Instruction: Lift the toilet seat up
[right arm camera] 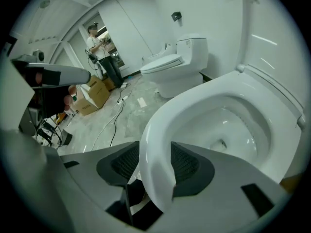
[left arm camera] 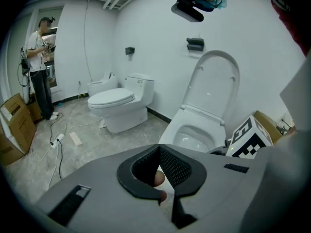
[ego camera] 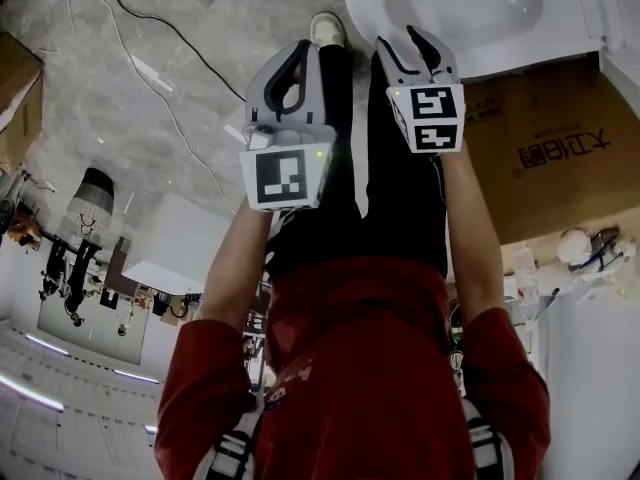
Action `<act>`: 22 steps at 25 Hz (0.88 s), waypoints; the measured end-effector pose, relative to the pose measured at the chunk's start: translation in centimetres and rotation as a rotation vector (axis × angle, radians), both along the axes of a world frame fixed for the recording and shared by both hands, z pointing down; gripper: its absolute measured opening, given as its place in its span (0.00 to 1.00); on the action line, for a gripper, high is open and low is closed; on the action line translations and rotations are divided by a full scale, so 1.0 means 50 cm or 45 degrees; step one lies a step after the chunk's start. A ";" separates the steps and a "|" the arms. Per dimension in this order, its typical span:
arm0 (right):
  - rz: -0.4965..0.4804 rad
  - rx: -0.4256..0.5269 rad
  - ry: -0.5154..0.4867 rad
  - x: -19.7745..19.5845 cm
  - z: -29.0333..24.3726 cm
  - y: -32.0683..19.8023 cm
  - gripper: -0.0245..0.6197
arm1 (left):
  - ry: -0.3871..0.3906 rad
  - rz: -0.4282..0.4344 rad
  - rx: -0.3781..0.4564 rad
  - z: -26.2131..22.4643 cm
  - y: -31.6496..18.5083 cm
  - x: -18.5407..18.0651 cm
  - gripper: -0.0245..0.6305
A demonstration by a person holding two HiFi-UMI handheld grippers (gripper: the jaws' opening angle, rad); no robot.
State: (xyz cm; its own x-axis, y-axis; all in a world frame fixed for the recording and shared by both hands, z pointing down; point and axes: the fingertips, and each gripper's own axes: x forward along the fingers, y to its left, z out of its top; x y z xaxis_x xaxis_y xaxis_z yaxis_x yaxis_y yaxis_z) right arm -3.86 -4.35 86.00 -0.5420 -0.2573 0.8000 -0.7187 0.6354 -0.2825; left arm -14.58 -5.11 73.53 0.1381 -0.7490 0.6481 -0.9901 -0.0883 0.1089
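Currently the right tongs (right arm camera: pixel 155 164) are standing spread, straddling the front rim of the toilet seat (right arm camera: pixel 163 125), seemingly to pinch and raise it. The seat is lying flat, its lid (right arm camera: pixel 272 33) upright beyond. The left tongs (left arm camera: pixel 159 152) are hanging alongside, pressed together and empty.

Red sweater (ego camera: pixel 370 368), black trousers (ego camera: pixel 400 198) — white shoe (ego camera: pixel 326 30).

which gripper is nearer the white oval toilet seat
Right. The right gripper has its jaws astride the front rim of the white oval toilet seat; the left gripper hangs apart, short of it.
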 end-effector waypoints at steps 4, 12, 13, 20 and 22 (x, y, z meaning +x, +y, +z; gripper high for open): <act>-0.118 -0.038 0.059 -0.018 0.043 0.015 0.37 | 0.005 -0.009 -0.029 0.021 0.015 -0.002 0.05; -0.270 -0.114 0.125 -0.050 0.095 0.046 0.38 | 0.004 -0.017 -0.046 0.041 0.028 -0.010 0.05; -0.277 -0.117 0.133 -0.051 0.101 0.047 0.39 | 0.006 -0.019 -0.047 0.043 0.028 -0.010 0.05; -0.332 -0.138 0.216 -0.057 0.139 0.045 0.40 | 0.008 -0.017 -0.053 0.049 0.035 -0.011 0.05; -0.342 -0.149 0.234 -0.060 0.144 0.046 0.40 | 0.008 -0.011 -0.058 0.049 0.038 -0.013 0.05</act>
State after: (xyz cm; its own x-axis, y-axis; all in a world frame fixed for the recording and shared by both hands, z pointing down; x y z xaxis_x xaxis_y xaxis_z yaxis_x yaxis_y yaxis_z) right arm -6.83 -2.07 93.21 -0.4222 -0.0258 0.9061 -0.5760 0.7795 -0.2461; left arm -15.23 -3.23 76.00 0.1356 -0.7200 0.6806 -0.9902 -0.0744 0.1185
